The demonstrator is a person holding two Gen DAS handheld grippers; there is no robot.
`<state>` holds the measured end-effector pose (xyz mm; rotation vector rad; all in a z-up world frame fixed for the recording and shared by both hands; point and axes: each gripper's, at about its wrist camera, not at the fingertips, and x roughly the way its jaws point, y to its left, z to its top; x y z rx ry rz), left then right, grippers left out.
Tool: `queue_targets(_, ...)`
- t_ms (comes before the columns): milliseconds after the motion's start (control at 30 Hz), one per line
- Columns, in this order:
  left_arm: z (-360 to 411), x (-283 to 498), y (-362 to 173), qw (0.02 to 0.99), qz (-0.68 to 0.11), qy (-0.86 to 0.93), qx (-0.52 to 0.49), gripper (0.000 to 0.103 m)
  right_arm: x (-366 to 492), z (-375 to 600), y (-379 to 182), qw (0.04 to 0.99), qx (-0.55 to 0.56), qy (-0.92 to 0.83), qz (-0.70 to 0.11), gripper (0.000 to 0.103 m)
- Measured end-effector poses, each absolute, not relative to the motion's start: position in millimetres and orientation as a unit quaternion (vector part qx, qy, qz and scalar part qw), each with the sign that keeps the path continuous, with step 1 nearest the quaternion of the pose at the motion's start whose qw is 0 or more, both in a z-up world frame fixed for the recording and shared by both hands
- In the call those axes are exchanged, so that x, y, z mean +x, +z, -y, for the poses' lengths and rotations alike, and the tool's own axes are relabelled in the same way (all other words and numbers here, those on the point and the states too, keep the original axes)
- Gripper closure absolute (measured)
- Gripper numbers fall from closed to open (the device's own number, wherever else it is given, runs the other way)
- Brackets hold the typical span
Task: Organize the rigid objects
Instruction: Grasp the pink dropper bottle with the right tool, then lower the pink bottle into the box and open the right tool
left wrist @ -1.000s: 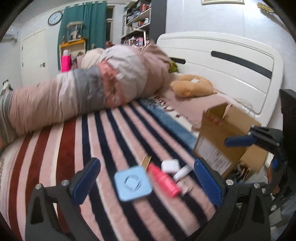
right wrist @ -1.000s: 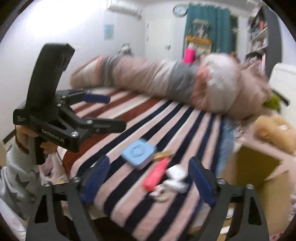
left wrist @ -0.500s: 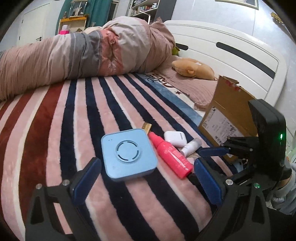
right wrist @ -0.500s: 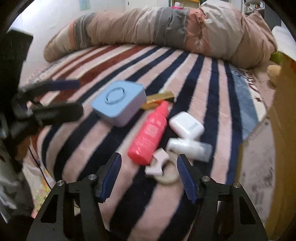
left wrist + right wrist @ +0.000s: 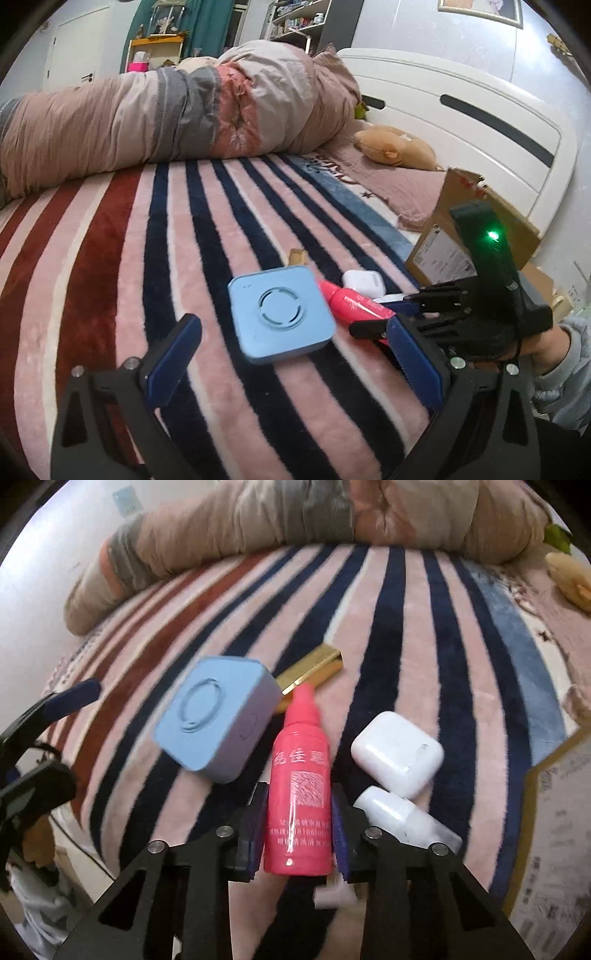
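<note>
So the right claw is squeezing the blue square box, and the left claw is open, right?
Not quite. The right claw is squeezing the pink bottle, as the right wrist view shows. The blue square box lies free beside it on the striped blanket. The left claw is open.

Your striped bed (image 5: 110,258), and what lies on it

You have a blue square box (image 5: 218,727), gold bar (image 5: 314,666), pink bottle (image 5: 299,794), white case (image 5: 397,755) and white tube (image 5: 402,818) clustered near its edge; a rolled quilt (image 5: 166,114) and plush toy (image 5: 395,149) lie farther back.
</note>
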<state>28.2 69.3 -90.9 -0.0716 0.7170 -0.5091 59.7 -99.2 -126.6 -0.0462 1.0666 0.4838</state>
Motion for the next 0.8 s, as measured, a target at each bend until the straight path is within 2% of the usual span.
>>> queue_targets(233,-46.4,24.1,-52.9,0.892,-0.327,-0.307,-0.051,0.004,6.7,98.0,-71.5,0.859,-0.018,0.287,-0.424,0.077)
queue_targets(300,-38.6,23.6,-41.6,0.889,-0.324,-0.319,-0.056,0.009,-8.8,98.8,-51.1,0.864,-0.013,0.313,-0.395,0.077)
queue_targets(367,-29.1,24.0,-28.4,0.883,-0.321,-0.337,-0.066,0.021,-27.3,105.7,-34.6,0.869,-0.016,0.332,-0.367,0.077)
queue_targets(600,20.7,18.6,17.2,0.869,-0.301,-0.388,-0.068,0.051,-55.5,145.7,9.5,0.891,-0.011,0.346,-0.293,0.077)
queue_targets(667,41.8,16.8,30.4,0.868,-0.291,-0.397,-0.058,0.057,-61.9,167.3,19.3,0.898,-0.010,0.341,-0.276,0.076)
queue_targets(800,94.0,14.7,53.3,0.872,-0.275,-0.404,-0.012,0.063,-63.5,208.1,28.7,0.908,0.004,0.323,-0.268,0.077)
